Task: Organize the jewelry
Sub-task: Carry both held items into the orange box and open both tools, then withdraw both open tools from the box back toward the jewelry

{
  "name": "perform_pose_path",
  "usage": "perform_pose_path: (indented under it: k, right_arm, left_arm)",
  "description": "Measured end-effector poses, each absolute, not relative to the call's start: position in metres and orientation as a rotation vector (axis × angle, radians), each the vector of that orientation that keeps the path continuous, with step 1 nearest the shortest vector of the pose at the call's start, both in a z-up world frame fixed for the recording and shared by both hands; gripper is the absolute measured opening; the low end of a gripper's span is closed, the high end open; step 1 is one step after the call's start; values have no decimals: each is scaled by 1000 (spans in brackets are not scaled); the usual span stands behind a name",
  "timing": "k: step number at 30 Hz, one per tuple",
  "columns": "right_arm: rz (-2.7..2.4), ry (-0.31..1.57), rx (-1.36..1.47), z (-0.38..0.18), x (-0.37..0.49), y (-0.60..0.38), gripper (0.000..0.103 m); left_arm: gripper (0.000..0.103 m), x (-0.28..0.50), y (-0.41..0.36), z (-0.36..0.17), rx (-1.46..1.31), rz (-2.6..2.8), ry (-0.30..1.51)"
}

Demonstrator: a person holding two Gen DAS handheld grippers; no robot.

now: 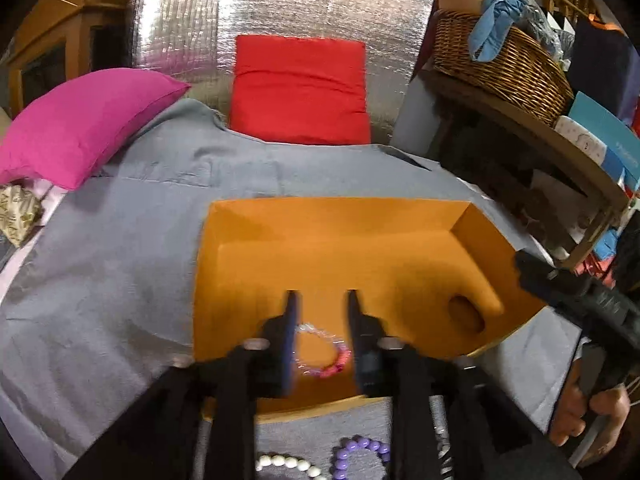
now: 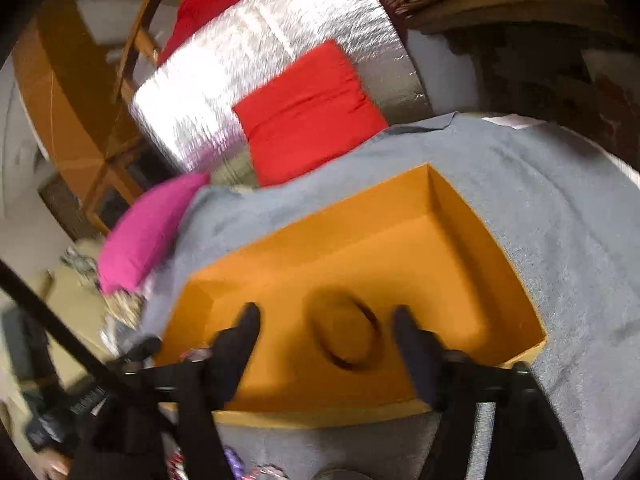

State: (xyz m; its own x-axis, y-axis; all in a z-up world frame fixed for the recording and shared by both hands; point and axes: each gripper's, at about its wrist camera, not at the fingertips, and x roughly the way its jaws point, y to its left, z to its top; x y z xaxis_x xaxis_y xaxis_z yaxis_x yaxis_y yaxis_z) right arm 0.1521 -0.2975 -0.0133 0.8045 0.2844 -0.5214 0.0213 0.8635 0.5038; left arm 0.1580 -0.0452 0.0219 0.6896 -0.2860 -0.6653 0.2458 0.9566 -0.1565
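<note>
An open orange box [image 1: 320, 216] lies on a grey cloth. In the left wrist view my left gripper [image 1: 322, 300] is open over the box's near part, with a clear-and-pink bead bracelet [image 1: 324, 350] lying on the box floor between its fingers. A dark brown bangle [image 1: 466, 314] lies at the box's right end. In the right wrist view my right gripper [image 2: 324, 314] is open above the box [image 2: 440, 192], its fingers either side of the bangle [image 2: 346, 334]. A purple bead bracelet [image 1: 362, 454] and a white bead bracelet [image 1: 286, 464] lie on the cloth in front of the box.
A pink pillow [image 1: 86, 120] and a red cushion [image 1: 300, 90] sit behind the box against a silver foil panel [image 1: 280, 12]. A wicker basket [image 1: 500, 56] stands on a wooden shelf at the right. The grey cloth [image 1: 112, 260] spreads left of the box.
</note>
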Motion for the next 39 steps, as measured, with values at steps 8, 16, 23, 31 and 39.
perform_pose_path:
  k: [8,16,23,31,39]
  right_arm:
    - [-19,530,533,2,138,-336,74]
    - [-45,616,669,-31,148,-378,74]
    - [-8,659,640,-36,148,-359,74]
    - [-1,676,602,-36,140,-352,74]
    - [-25,668,475,-10,101,-343,74]
  left_arm:
    - [61,140,-10,39,-71,-169,695]
    - [72,154,30,2,-160,-104,840]
    - [72,156,14,-9,-120,-196,876]
    - [72,151,9,-11,-81,-219,880]
    - [72,108,29,8,-30,-192,836]
